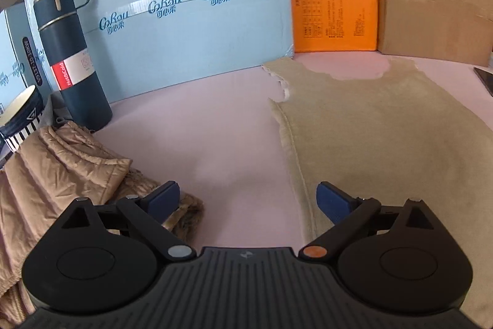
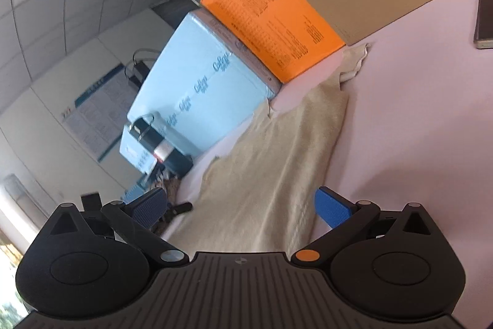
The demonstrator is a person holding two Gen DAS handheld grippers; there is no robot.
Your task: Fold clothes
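The left gripper (image 1: 248, 201) hides the near hem of one soft, fuzzy beige vest (image 1: 385, 144), which lies flat on the pink bench (image 1: 200, 128) ahead and to its right. One quilted tan jacket (image 1: 55, 174), cut off, sits left. Both the left gripper and the right gripper (image 2: 242, 207) are spread, empty.

Vest (image 1: 385, 144) flat on table (image 1: 200, 128), jacket (image 1: 61, 168) to its left, flask (image 1: 71, 57) behind jacket, boxes (image 1: 185, 30) behind
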